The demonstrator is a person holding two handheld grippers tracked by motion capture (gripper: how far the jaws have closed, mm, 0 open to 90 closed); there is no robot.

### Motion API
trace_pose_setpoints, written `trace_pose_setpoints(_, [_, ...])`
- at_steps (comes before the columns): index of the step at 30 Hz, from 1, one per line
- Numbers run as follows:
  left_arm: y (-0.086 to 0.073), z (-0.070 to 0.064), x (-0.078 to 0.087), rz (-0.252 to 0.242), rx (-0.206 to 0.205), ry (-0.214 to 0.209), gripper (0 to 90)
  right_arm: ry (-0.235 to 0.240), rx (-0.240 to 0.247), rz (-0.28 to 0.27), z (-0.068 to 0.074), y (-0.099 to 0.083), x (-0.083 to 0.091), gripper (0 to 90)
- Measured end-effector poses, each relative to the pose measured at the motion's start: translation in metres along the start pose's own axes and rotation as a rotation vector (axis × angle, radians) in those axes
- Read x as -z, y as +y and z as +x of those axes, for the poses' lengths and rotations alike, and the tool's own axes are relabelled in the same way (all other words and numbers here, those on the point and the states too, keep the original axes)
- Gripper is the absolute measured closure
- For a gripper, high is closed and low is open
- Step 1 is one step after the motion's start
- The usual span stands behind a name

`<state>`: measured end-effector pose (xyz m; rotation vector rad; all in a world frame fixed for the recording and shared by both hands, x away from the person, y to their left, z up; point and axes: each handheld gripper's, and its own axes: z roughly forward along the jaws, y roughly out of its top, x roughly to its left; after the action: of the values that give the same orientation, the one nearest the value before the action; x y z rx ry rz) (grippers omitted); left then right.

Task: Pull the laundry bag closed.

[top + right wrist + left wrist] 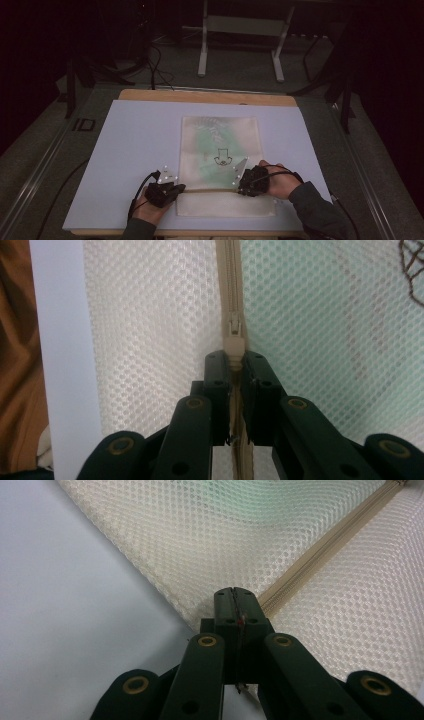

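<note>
A cream mesh bag [220,145] with something green inside lies flat on a pale board [140,135]. Its zipper [210,190] runs across near the front edge. My left gripper [181,188] sits at the zipper's left end; in the left gripper view its jaws [234,597] are shut on the bag's edge [200,530] where the zipper [320,550] ends. My right gripper [240,188] is over the zipper further right. The right gripper view has that gripper [235,362] shut on the beige pull tab [234,346] below the slider [234,329], with mesh [325,315] on both sides.
The board rests on a wooden table [200,96]. A small dark print [221,157] marks the bag near my right gripper. Beyond the table stand a light metal frame [240,30] and loose cables [155,65] on the dark floor.
</note>
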<state>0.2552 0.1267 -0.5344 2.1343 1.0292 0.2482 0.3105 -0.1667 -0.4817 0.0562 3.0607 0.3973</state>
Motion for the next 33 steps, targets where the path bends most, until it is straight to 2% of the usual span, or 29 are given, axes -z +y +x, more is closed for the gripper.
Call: trace_pose_setpoints(33, [0.000,0.000,0.000,-0.001,0.003,0.001,89.3,-0.002,-0.042,-0.007,-0.002,-0.022,0.011,82.6])
